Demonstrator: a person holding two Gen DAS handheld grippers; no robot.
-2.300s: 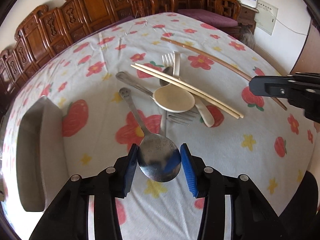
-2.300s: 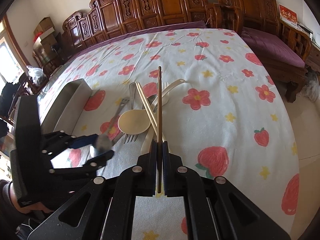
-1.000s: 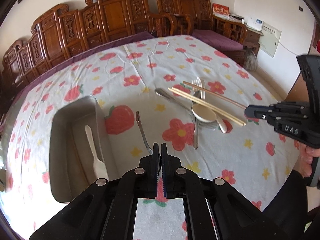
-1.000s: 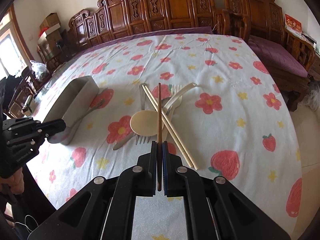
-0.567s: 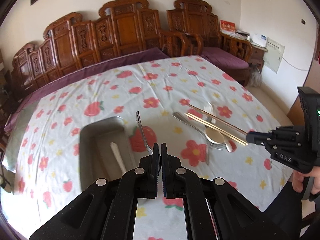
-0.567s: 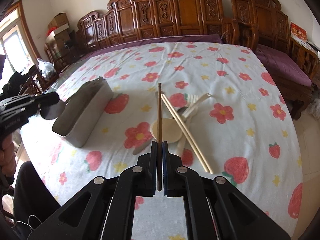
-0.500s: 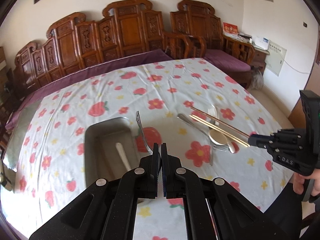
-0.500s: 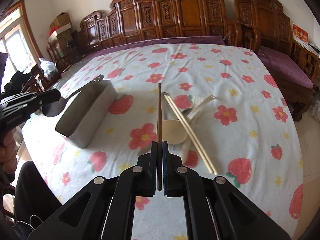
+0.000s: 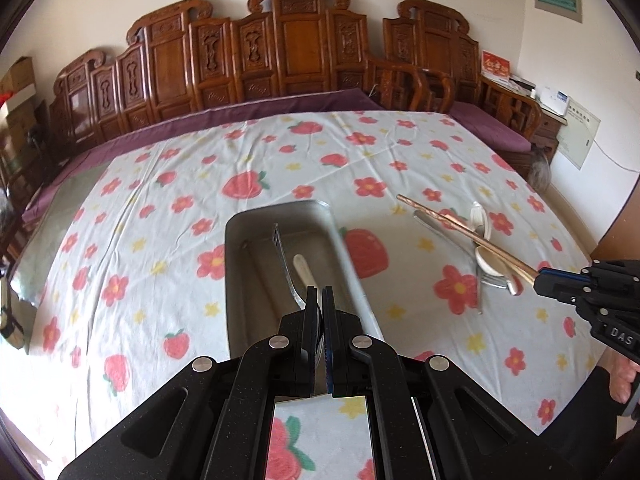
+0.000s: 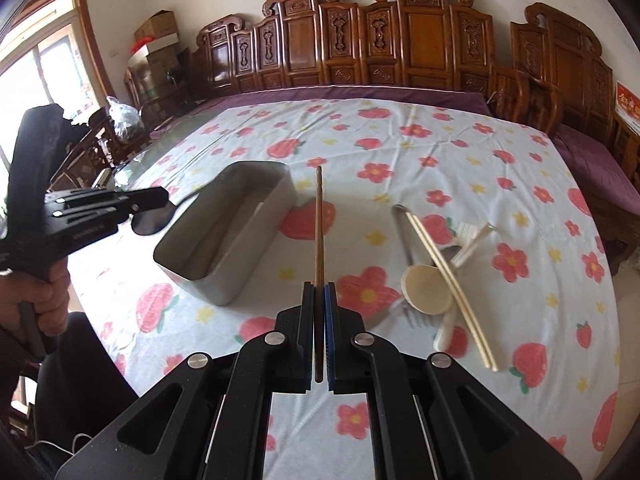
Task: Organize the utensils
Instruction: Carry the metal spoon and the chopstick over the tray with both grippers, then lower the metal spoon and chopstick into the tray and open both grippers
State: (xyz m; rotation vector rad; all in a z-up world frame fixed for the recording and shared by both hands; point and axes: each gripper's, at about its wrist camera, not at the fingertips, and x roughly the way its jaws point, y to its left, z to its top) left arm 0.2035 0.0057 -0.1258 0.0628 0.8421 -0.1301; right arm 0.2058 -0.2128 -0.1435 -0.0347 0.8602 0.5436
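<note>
My left gripper (image 9: pixel 318 294) is shut on a metal spoon (image 9: pixel 285 264), gripping it at the bowl. The spoon's handle points forward above the open grey container (image 9: pixel 240 272). A cream spoon (image 9: pixel 305 274) lies inside that container. My right gripper (image 10: pixel 319 292) is shut on a brown chopstick (image 10: pixel 319 224) that sticks out forward, hanging above the cloth just right of the container (image 10: pixel 248 256). In the right wrist view the left gripper (image 10: pixel 160 200) holds the spoon bowl (image 10: pixel 150 222) over the container's left side.
A pile of utensils lies on the floral tablecloth at the right: a cream ladle spoon (image 10: pixel 426 290), a pair of pale chopsticks (image 10: pixel 456 284), a metal handle (image 10: pixel 402 228) and a white fork (image 10: pixel 468 236). Carved wooden chairs (image 10: pixel 420 52) line the far side.
Both grippers have risen and swung left. The metal spoon now hangs over the container instead of beside it. The brown chopstick has left the pile and neared the container.
</note>
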